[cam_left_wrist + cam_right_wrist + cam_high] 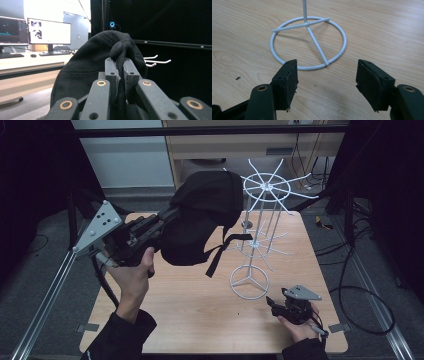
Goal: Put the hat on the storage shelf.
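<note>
A black cap [200,215] with a dangling strap hangs in the air over the table, just left of the top ring of a white wire rack [266,187]. My left gripper [167,217] is shut on the cap; in the left gripper view a fold of its fabric [120,53] is pinched between the jaws, and white rack prongs [156,61] show beyond the cap. My right gripper [327,75] is open, low over the wood just short of the rack's round base [308,42]. From above, the right gripper [274,302] rests near the table's front right.
The wooden table [200,310] has bare room in front and at the left. The rack's base ring [249,282] stands right of centre. Monitors and a keyboard [37,32] sit on a desk far off. Cables [360,295] lie on the floor at the right.
</note>
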